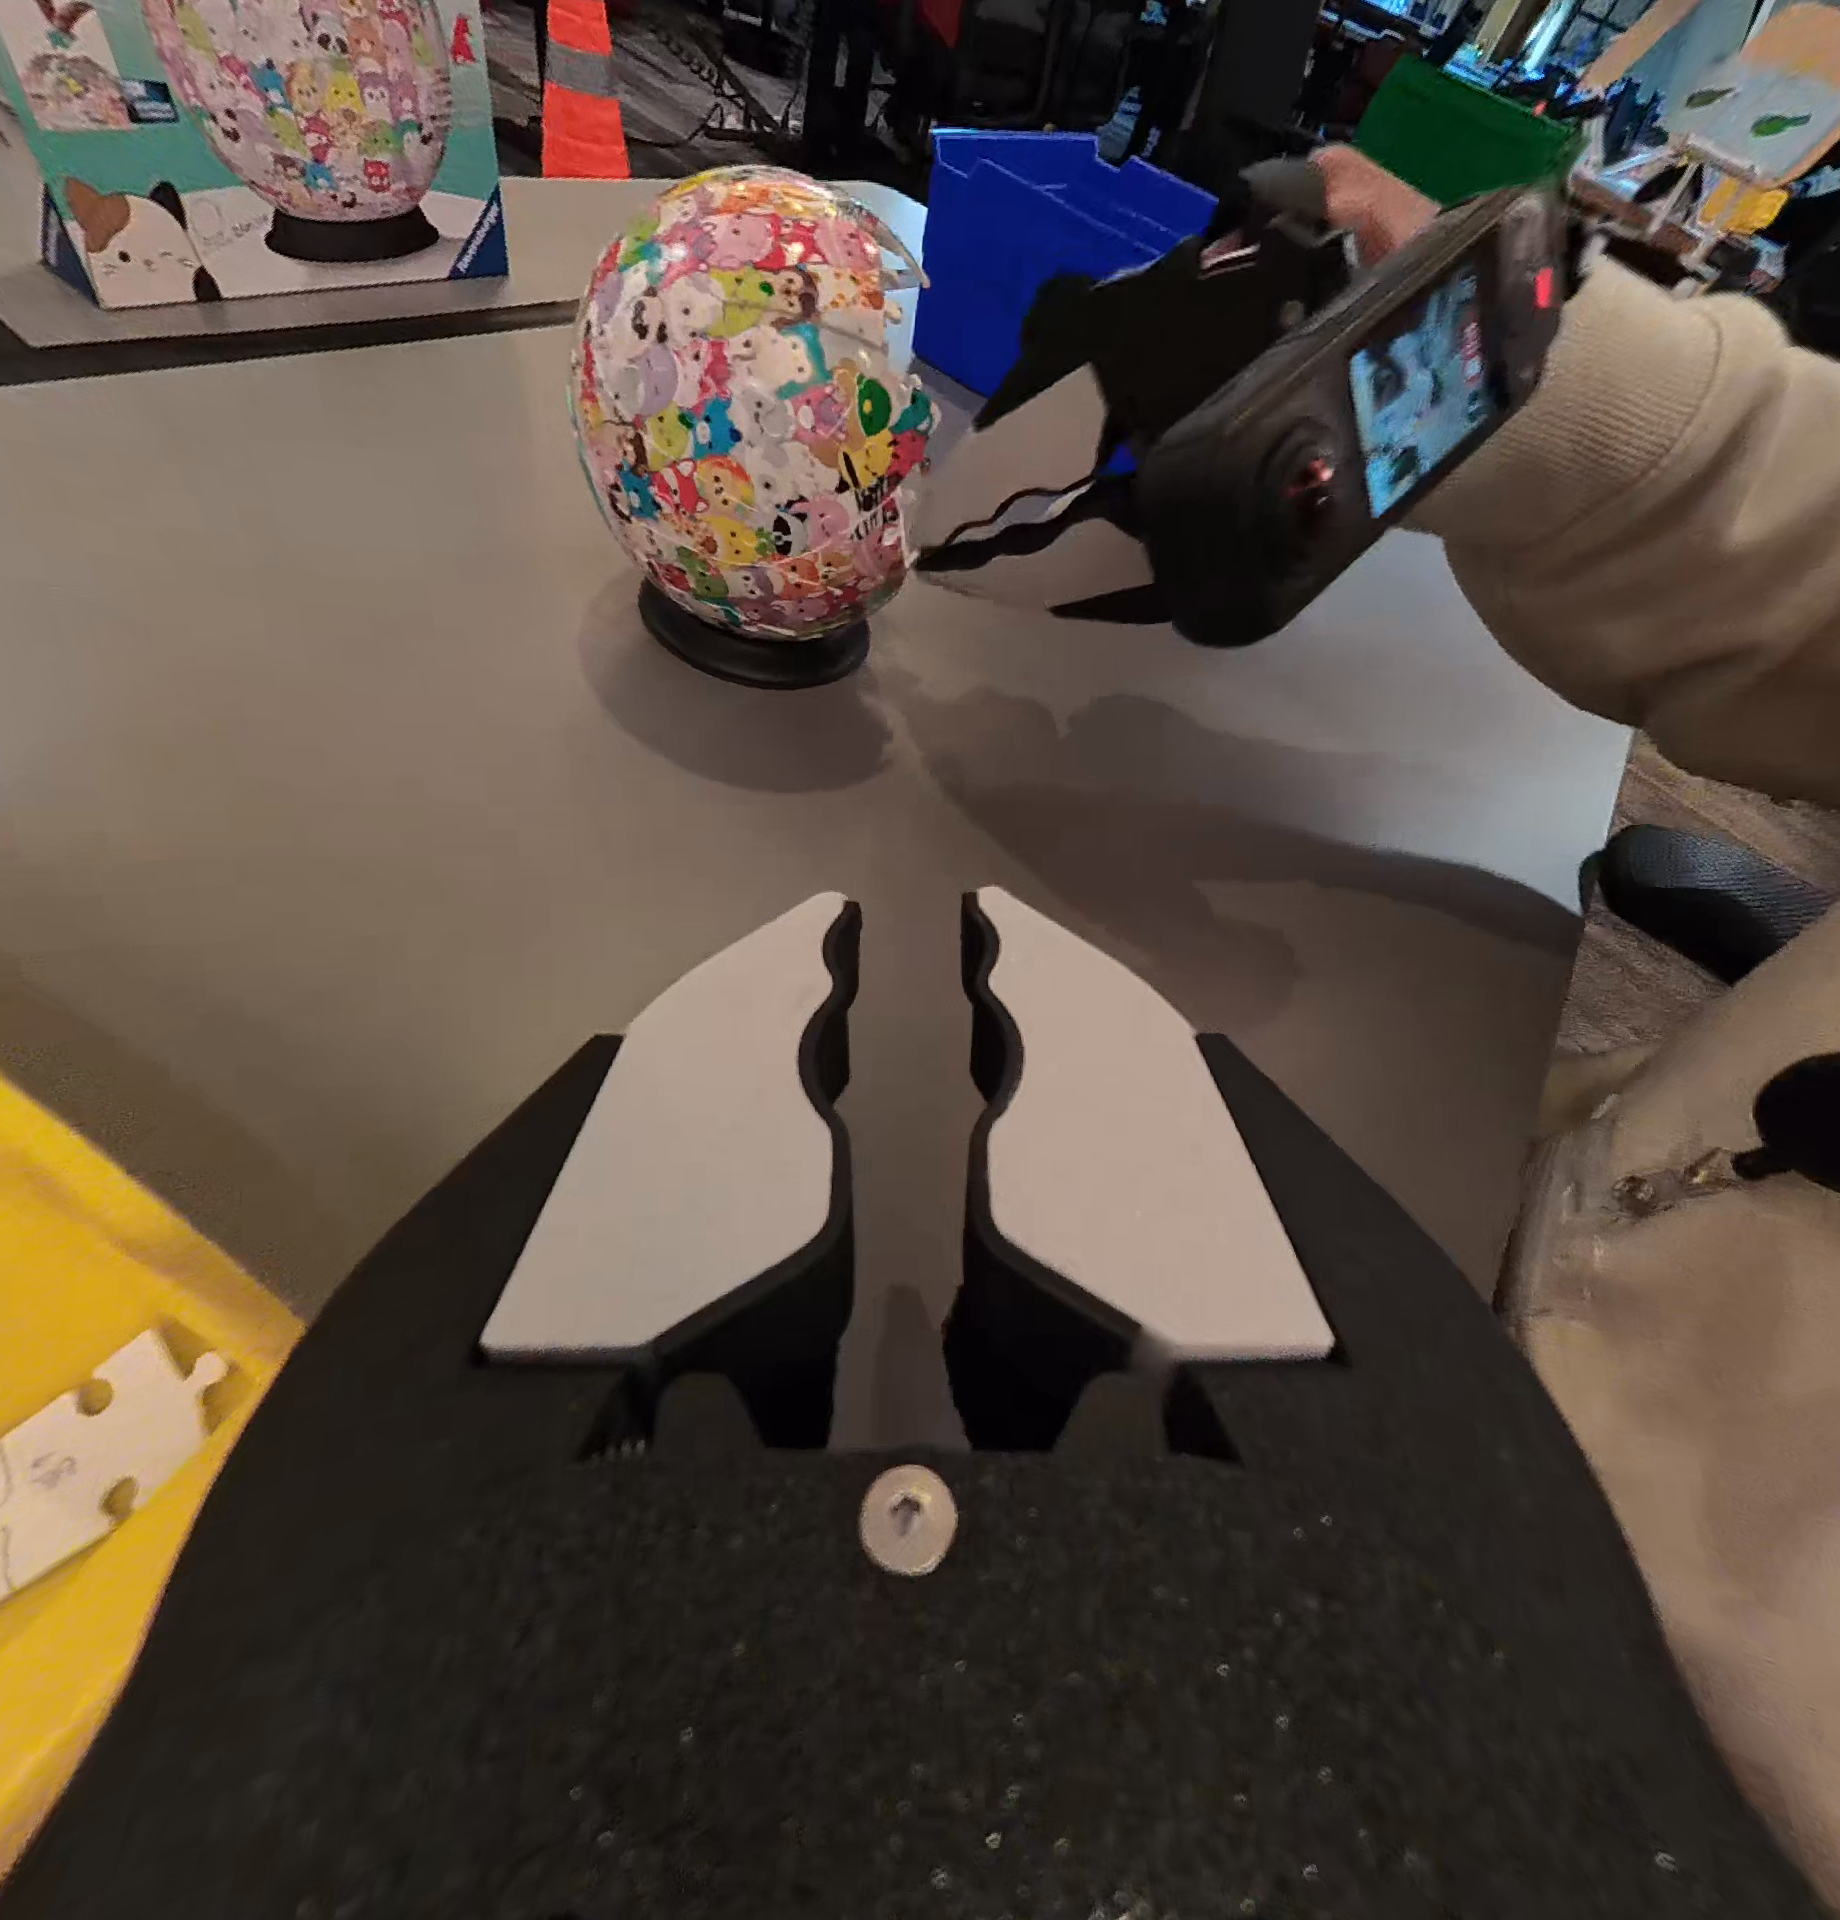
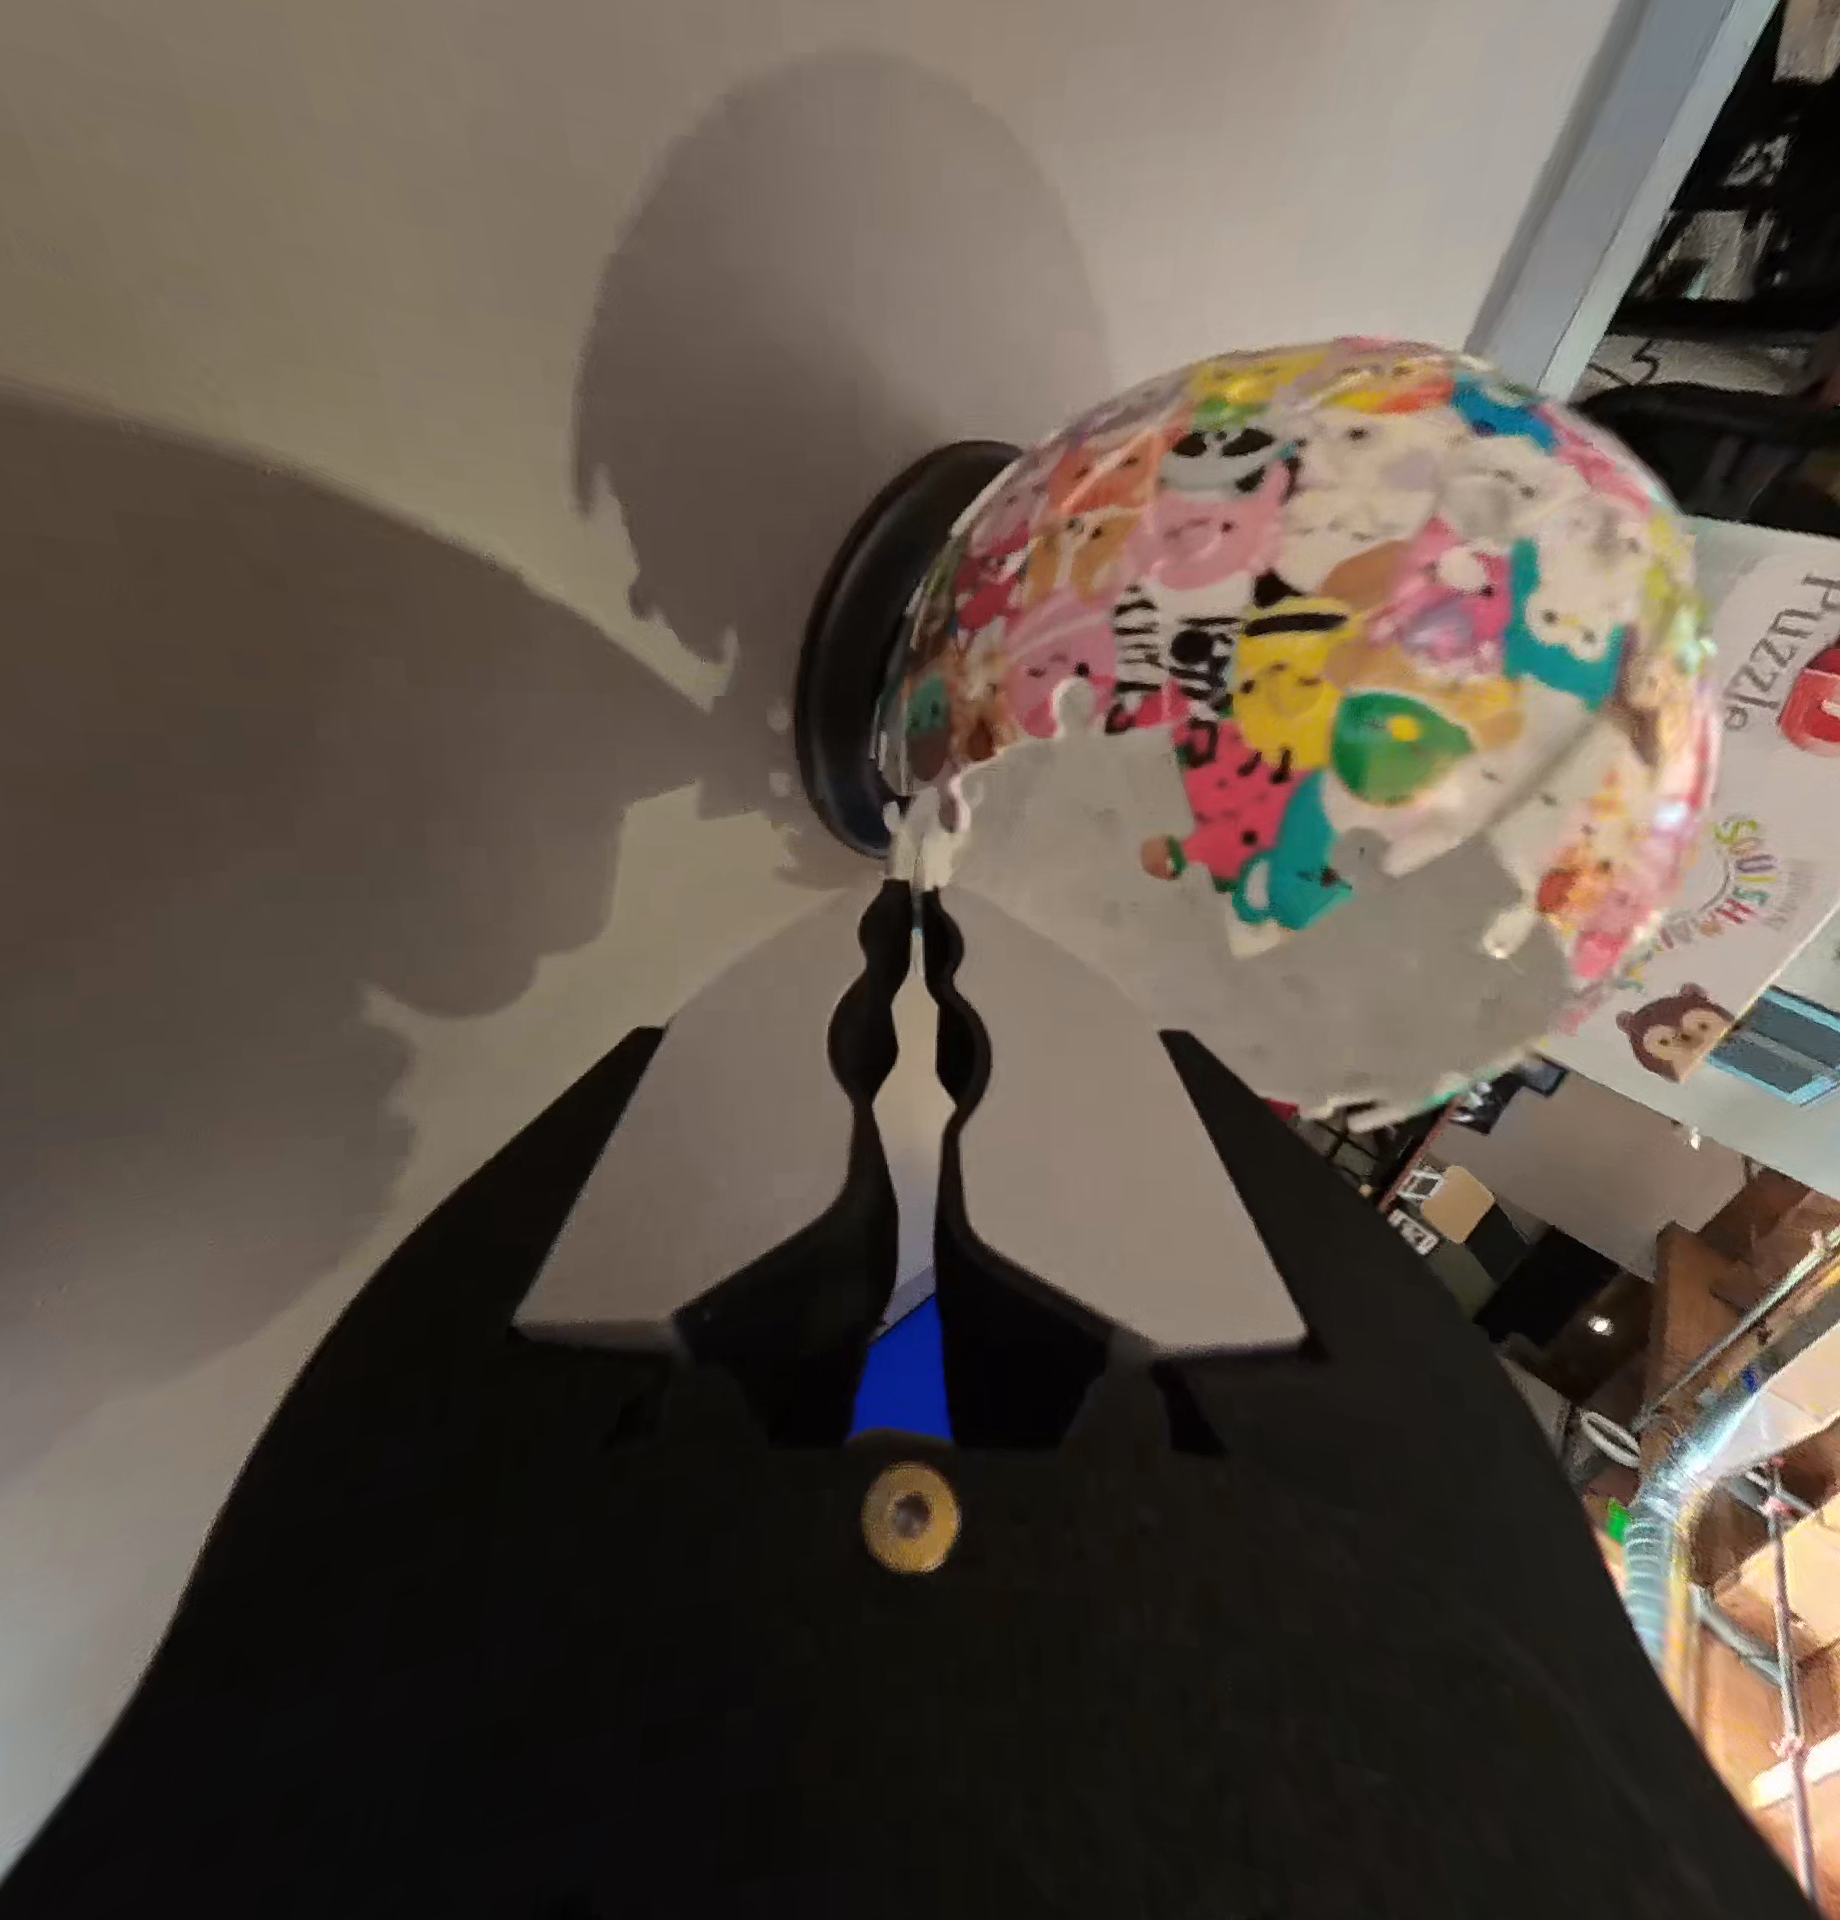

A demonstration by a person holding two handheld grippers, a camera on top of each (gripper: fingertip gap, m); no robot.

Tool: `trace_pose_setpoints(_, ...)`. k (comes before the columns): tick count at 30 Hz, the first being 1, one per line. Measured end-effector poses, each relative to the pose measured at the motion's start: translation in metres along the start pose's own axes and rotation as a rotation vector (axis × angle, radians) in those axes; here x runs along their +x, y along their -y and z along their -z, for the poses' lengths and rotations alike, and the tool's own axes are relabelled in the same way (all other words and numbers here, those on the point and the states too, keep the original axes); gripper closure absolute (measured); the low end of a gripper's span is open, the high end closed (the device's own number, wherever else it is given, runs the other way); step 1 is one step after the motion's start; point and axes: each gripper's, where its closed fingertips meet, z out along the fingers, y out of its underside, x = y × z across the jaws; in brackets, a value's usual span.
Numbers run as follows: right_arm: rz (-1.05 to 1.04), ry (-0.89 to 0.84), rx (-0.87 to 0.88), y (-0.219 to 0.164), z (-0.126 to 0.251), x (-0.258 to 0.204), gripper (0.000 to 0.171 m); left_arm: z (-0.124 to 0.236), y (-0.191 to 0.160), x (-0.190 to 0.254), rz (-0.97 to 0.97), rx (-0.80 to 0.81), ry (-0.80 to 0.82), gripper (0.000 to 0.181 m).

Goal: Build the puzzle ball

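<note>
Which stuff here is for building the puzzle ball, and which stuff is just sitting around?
For the job:
- puzzle ball on its black stand
- right claw, pinching a piece at the ball's open edge
- left claw, open and empty
- loose white piece in the yellow bin
- puzzle box

Just lying about:
- blue bin
- orange cone

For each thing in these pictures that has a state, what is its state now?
puzzle ball: upright on its stand, partly built, one side open
black stand: on the table, under the ball
right gripper: shut on a puzzle piece at the ball's lower edge
left gripper: open, empty
blue bin: behind the ball
</note>
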Motion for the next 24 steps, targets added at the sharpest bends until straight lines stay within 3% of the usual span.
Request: trace_pose_setpoints(24,0.123,0.094,-0.062,0.0,-0.016,-0.004,0.169,0.006,0.009,-0.007,0.078,0.064,-0.014,0.163)
